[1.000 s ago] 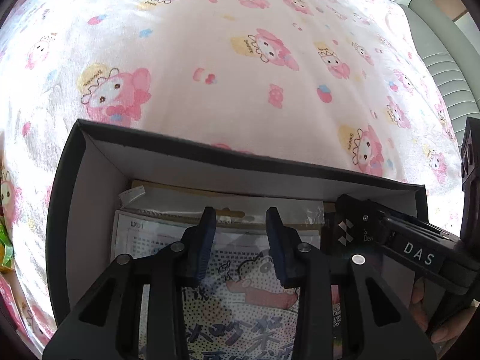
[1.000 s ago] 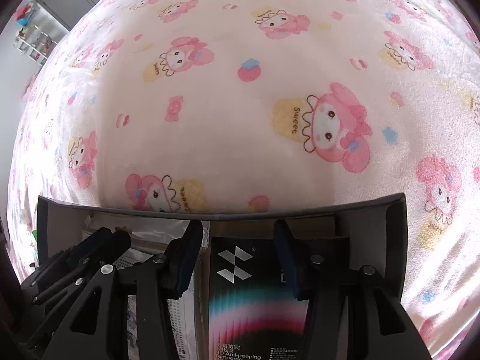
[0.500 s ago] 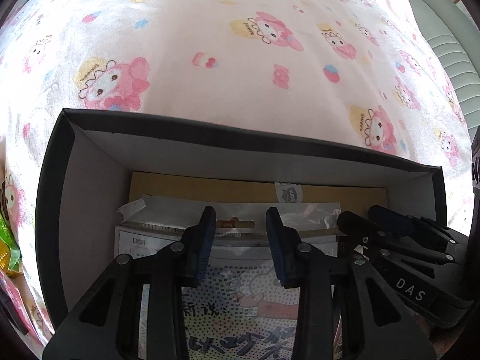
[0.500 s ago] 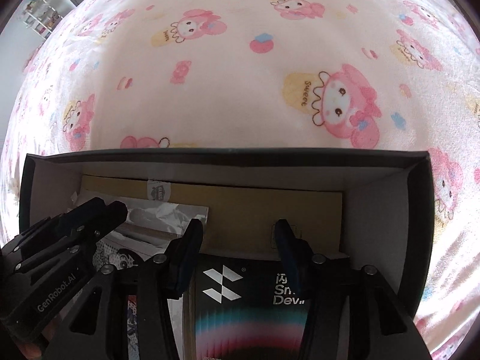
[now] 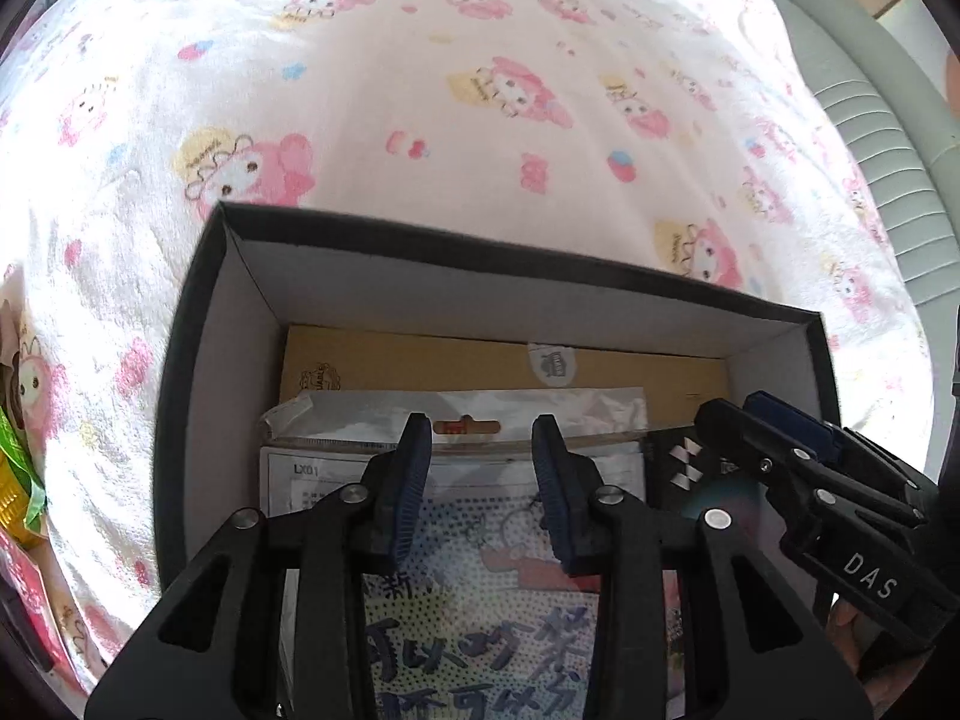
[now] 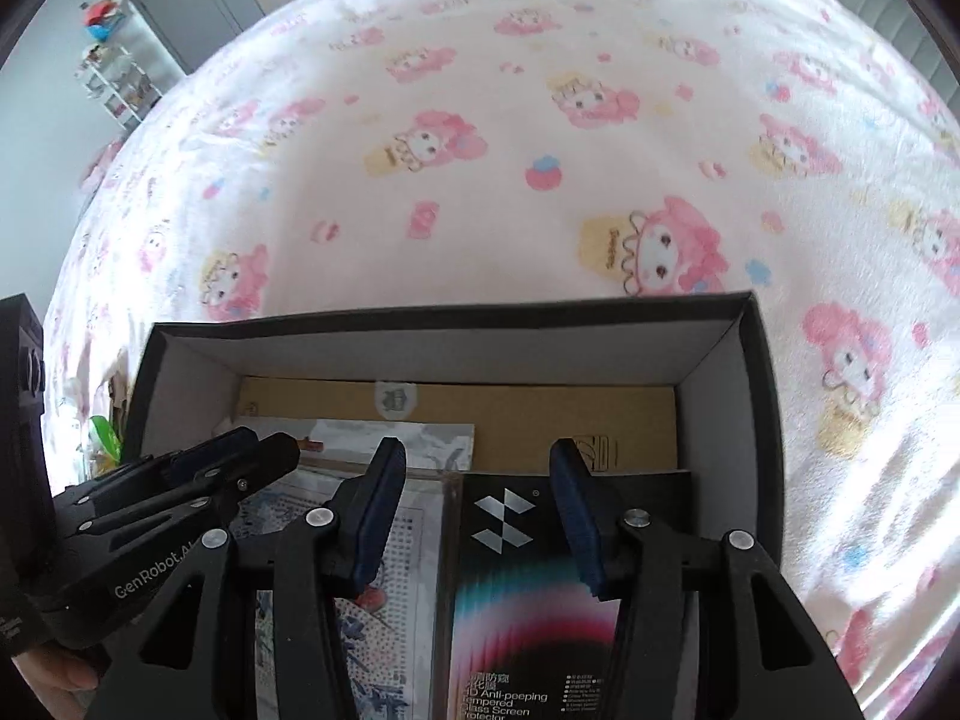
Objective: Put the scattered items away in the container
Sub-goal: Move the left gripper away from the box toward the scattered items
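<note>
Both claws are hovering over the black box [image 5: 198, 360] on the bed's pink blanket [image 5: 420, 138]. Left claw [image 5: 480, 480] and right claw [image 6: 474, 498] are both gaping, gripping nothing. Cartoon packet [image 5: 480, 600] lying left, screen-protector pack [image 6: 528, 600] right, brown box [image 6: 540, 420] along far wall. Box walls rising around; snack wrappers [image 5: 18, 492] sitting left, outside.

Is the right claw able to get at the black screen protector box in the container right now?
Probably yes: the right claw hangs open right above the black screen protector box, nothing between them.
</note>
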Available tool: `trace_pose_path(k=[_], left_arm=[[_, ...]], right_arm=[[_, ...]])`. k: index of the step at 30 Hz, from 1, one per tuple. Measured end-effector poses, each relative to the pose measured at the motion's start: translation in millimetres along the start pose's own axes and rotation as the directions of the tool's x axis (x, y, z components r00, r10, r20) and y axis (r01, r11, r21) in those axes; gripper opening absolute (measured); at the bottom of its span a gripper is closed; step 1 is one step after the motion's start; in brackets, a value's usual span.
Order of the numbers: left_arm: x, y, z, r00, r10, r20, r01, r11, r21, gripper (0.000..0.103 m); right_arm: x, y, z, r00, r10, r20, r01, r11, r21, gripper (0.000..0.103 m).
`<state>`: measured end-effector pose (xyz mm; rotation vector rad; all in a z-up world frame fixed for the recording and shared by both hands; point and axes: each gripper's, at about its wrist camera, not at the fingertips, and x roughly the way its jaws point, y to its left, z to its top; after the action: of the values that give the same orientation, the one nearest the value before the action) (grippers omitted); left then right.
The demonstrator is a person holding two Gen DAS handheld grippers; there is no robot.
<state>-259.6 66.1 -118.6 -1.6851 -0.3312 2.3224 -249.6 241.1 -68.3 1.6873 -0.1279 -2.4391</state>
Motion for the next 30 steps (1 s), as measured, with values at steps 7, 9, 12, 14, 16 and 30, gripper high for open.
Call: trace_pose_path(k=[7,9,12,14,16,30], left_arm=[[-79,-20,-34,0.987,-0.048,0.151,0.037,0.997,0.071,0.037],[-98,-28,-43,0.981,-0.056,0.186,0.037,0.994,0.102,0.042],[-129,-36,-61,0.969,-0.063,0.239,0.03,0.99,0.137,0.042],[-145,-40,-72,0.961,-0.065,0.267,0.024,0.988,0.153,0.042],[-159,-43,-83,0.955,-0.06,0.289,0.01,0.985,0.17,0.042],[-195,-30,-171,0.946,-0.074,0.314,0.009,0.979,0.202,0.042]], right_arm=[[-46,32,-25,0.989,0.045,0.143,-0.046,0.999,0.0,0.047],[-59,44,-31,0.984,0.036,0.174,-0.034,0.999,-0.014,0.047],[-85,50,-52,0.974,0.042,0.221,-0.039,0.999,-0.02,0.047],[-98,54,-62,0.966,0.049,0.253,-0.045,0.999,-0.022,0.047],[-110,57,-73,0.959,0.054,0.279,-0.049,0.998,-0.026,0.047],[-130,87,-161,0.944,0.072,0.321,-0.052,0.996,-0.071,0.047]])
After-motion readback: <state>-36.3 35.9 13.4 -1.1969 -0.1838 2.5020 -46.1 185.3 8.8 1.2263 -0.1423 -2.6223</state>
